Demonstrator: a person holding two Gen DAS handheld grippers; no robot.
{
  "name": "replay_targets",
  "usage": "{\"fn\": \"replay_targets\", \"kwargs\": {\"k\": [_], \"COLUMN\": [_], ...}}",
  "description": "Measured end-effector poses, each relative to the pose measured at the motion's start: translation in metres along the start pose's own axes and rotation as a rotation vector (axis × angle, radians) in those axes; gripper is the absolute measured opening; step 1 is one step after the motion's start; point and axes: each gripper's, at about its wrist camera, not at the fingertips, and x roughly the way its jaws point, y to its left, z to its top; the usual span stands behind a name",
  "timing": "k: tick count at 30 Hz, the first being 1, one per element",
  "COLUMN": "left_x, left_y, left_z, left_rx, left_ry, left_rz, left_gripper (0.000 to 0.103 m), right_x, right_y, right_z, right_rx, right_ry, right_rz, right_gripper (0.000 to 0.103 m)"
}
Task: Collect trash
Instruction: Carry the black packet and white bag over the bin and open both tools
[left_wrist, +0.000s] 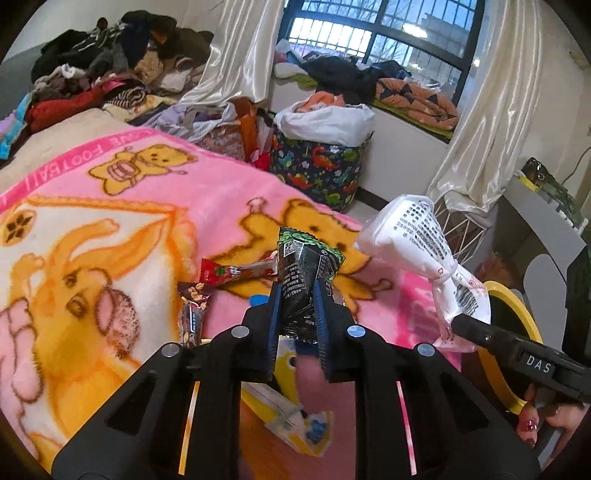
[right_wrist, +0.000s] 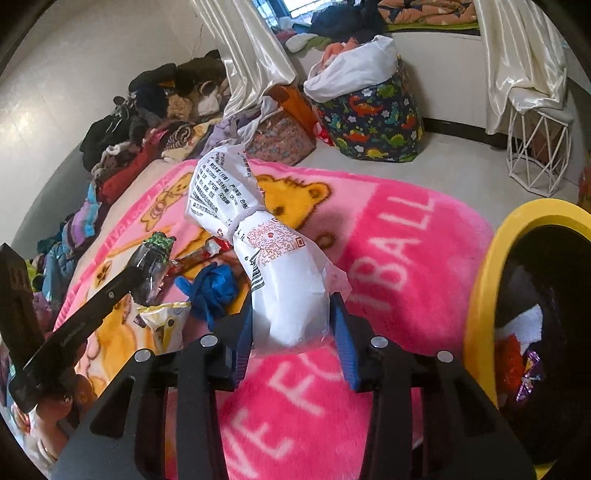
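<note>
Trash lying scattered on pink bear blanket (left_wrist: 155, 206), two pieces already up off it. Left gripper (left_wrist: 297, 310) pinching black-green wrapper (left_wrist: 303, 273) tight btwn blue pads (left_wrist: 275, 325), jaws nearly together, wrapper crumpled and sticking up above fingertips, clear of blanket. Right gripper (right_wrist: 291, 332) clamping white bag (right_wrist: 280, 273), jaws partway apart w/ bag's fat lower end squeezed btwn them; bag tied round its middle w/ white band, printed text and red QR patch facing cam, top end leaning up-left. Same white bag showing in left view (left_wrist: 410, 236), right of black-green wrapper, held on tip of right gripper w/ a hand (left_wrist: 554, 421) under it, painted nails showing.

Still resting on blanket: red wrapper (left_wrist: 236, 271) just behind left fingers, brown snack-bar wrapper (left_wrist: 194, 310) left of them, yellow-white packet (left_wrist: 291, 417) under left gripper, blue crumpled glove (right_wrist: 216, 288) beside right gripper's left finger.

Yellow-rimmed bin (right_wrist: 484, 295) sitting at blanket's right edge, just beside right gripper, black liner inside, a few wrappers already lying in it. Dinosaur-print basket (left_wrist: 317, 166) standing on floor beyond bed, clothes pile (left_wrist: 110, 55) heaped at far end, white wire stool (right_wrist: 535, 147) near curtain.
</note>
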Motion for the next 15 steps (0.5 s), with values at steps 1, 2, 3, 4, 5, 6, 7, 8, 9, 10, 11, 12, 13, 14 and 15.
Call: {"fn": "replay_targets", "kwargs": {"k": [1,2,3,4,5,6,7,8,9,10,11,12,13,14,15], "left_x": [-0.003,-0.005,-0.008,-0.011,-0.014,-0.017,-0.020,-0.022,-0.025,-0.027,-0.029,-0.030,-0.031,-0.032,-0.033], "left_y": [-0.003,-0.004,-0.006,-0.009,-0.012,-0.015,-0.016,-0.019,-0.020,-0.023,-0.025,-0.027,-0.029,-0.031,-0.033], "left_z": [0.001,0.001,0.001,0.002,0.002,0.002,0.002,0.002,0.002,0.003,0.003,0.004,0.005,0.006,0.006], "left_rx": [0.000,0.000,0.001,0.004,0.007,0.008,0.008,0.008,0.009,0.011,0.013,0.016,0.018,0.015,0.011], "left_ry": [-0.005,-0.010,-0.014,-0.021,-0.028,-0.035,-0.039,-0.046,-0.050,-0.057,-0.060,-0.063,-0.065,-0.067,-0.069], "left_rz": [-0.006,-0.009,-0.011,-0.016,-0.021,-0.025,-0.029,-0.033,-0.034,-0.037,-0.038,-0.039,-0.040,-0.045,-0.049], "left_gripper": [0.012,0.012,0.011,0.011,0.011,0.011,0.011,0.011,0.011,0.011,0.011,0.011,0.011,0.011,0.011], "right_x": [-0.002,-0.006,-0.011,-0.015,-0.019,-0.022,-0.026,-0.027,-0.031,-0.035,-0.040,-0.044,-0.050,-0.053,-0.059], "right_y": [0.001,0.001,0.002,0.002,0.001,0.002,0.002,0.003,0.003,0.004,0.002,0.001,-0.002,-0.004,-0.007], "right_z": [0.000,0.000,-0.001,-0.001,-0.001,-0.002,-0.003,-0.003,-0.003,-0.004,-0.003,-0.003,-0.002,-0.002,-0.002], "right_rx": [-0.002,-0.006,-0.014,-0.013,-0.010,-0.008,-0.008,-0.008,-0.009,-0.009,-0.008,-0.006,0.002,0.007,0.013], "right_ry": [-0.001,-0.004,-0.012,-0.020,-0.028,-0.032,-0.036,-0.038,-0.043,-0.051,-0.061,-0.067,-0.077,-0.082,-0.090], "right_rz": [0.001,-0.001,-0.002,-0.001,0.000,0.001,0.001,0.001,0.002,-0.002,-0.006,-0.009,-0.013,-0.014,-0.014], "right_gripper": [0.037,0.037,0.037,0.037,0.037,0.037,0.037,0.037,0.037,0.037,0.037,0.037,0.037,0.037,0.037]}}
